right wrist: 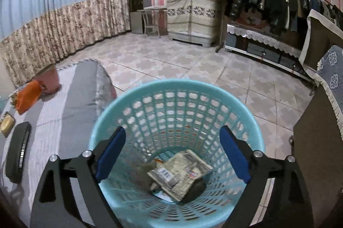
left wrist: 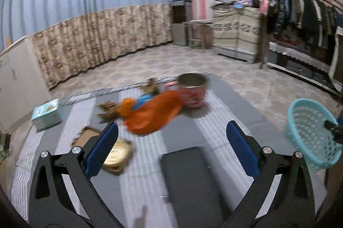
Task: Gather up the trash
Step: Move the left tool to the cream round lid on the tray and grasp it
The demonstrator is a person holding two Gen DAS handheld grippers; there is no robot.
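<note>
Right wrist view: right tool (right wrist: 172, 155) gaped wide, empty, above turquoise lattice plastic basket (right wrist: 120, 103); folded paper packet (right wrist: 180, 172) lay inside.
Left tool (left wrist: 171, 148): wide open, empty.
Next trash: crumpled orange plastic bag (left wrist: 154, 114), judged light, limp, slippery; pinch a bunched fold.

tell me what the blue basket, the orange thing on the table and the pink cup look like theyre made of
Basket: looks like moulded plastic, pale turquoise, slightly glossy; the walls are a regular grid of holes.
Orange thing: probably thin plastic film or light fabric, like a bag; it lies limp and crumpled, though blur hides its texture.
Pink cup: pink outside, perhaps plastic or enamel, with a grey metallic-looking inside.
</note>
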